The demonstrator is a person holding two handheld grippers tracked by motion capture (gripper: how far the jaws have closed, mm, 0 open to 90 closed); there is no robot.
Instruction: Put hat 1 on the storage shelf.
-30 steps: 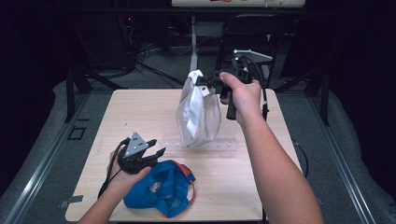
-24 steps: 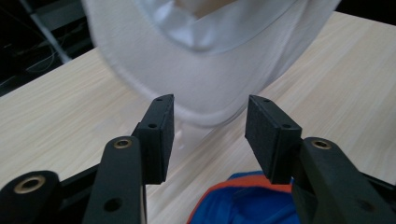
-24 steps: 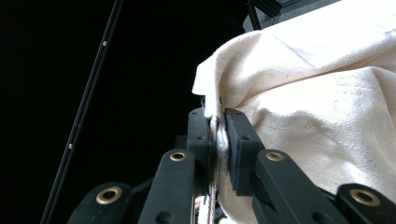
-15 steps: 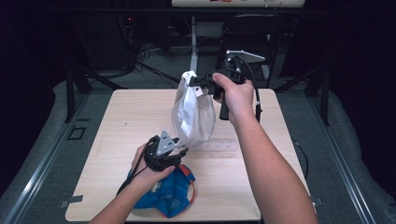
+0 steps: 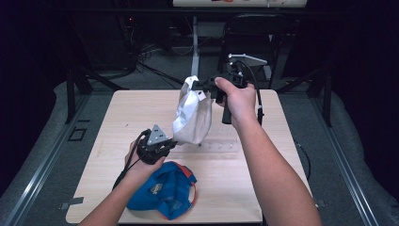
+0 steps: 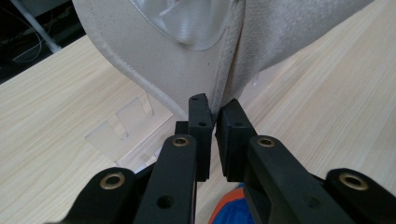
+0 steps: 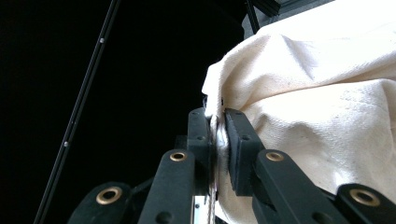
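Observation:
A cream-white cap (image 5: 193, 117) hangs above the wooden table (image 5: 136, 108). My right gripper (image 5: 200, 86) is shut on its top edge, and in the right gripper view the fabric (image 7: 327, 93) is pinched between the pads (image 7: 217, 116). My left gripper (image 5: 171, 143) is at the cap's lower edge. Its jaws have just been closing, and in the left gripper view they (image 6: 215, 105) stand shut with the cap's seam (image 6: 187, 60) between their tips. A blue cap with orange trim (image 5: 164, 190) lies on the table under my left forearm, and a bit of it shows again (image 6: 229, 217) below the jaws.
A clear plastic strip (image 5: 221, 147) lies flat on the table under the hanging cap, seen too in the left gripper view (image 6: 121, 126). A dark chair (image 5: 254, 28) and cables stand beyond the far edge. Bare wood lies at the table's left and right.
My left gripper moved right and away from the blue cap to the white cap's lower edge and shut on it. The right gripper kept the cap raised, nearly still.

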